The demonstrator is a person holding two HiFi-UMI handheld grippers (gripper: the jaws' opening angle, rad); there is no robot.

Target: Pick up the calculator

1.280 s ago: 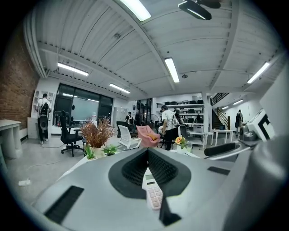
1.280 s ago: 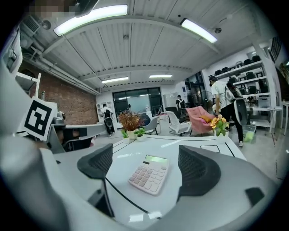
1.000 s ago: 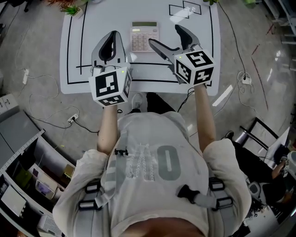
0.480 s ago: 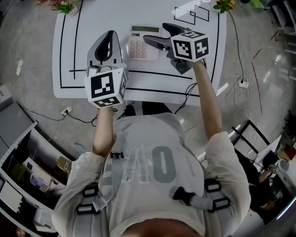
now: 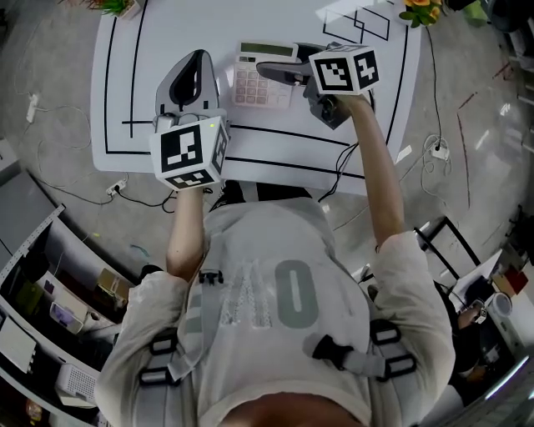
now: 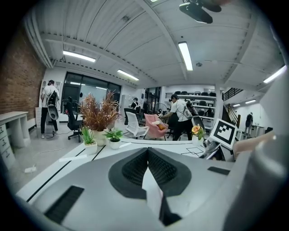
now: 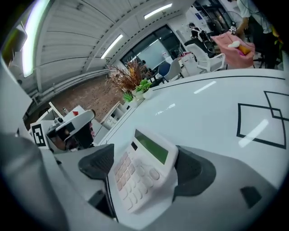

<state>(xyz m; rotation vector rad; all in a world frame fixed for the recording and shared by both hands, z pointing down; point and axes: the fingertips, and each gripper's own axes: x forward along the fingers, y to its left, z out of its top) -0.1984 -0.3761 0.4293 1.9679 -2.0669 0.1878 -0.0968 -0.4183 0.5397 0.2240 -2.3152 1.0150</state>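
The white calculator [image 5: 260,83] with a green display lies near the far middle of the white table [image 5: 275,143]. My right gripper [image 5: 280,58] reaches in from the right and is shut on it. In the right gripper view the calculator [image 7: 143,169] sits tilted between the two dark pads [image 7: 100,163] and touches both. My left gripper [image 5: 197,60] hovers over the table just left of the calculator. It is shut with nothing in it; in the left gripper view its jaws [image 6: 147,152] meet in the middle.
Black tape lines [image 5: 288,161] run across the table and form squares [image 5: 367,18] at the far right. Potted plants [image 5: 117,7] and an orange flower [image 5: 417,10] stand at the far corners. Cables and a power strip [image 5: 440,152] lie on the floor; shelves [image 5: 50,308] stand at the left.
My right gripper has moved left and forward over the calculator, and its jaws have come in around it. The left gripper has stayed where it was.
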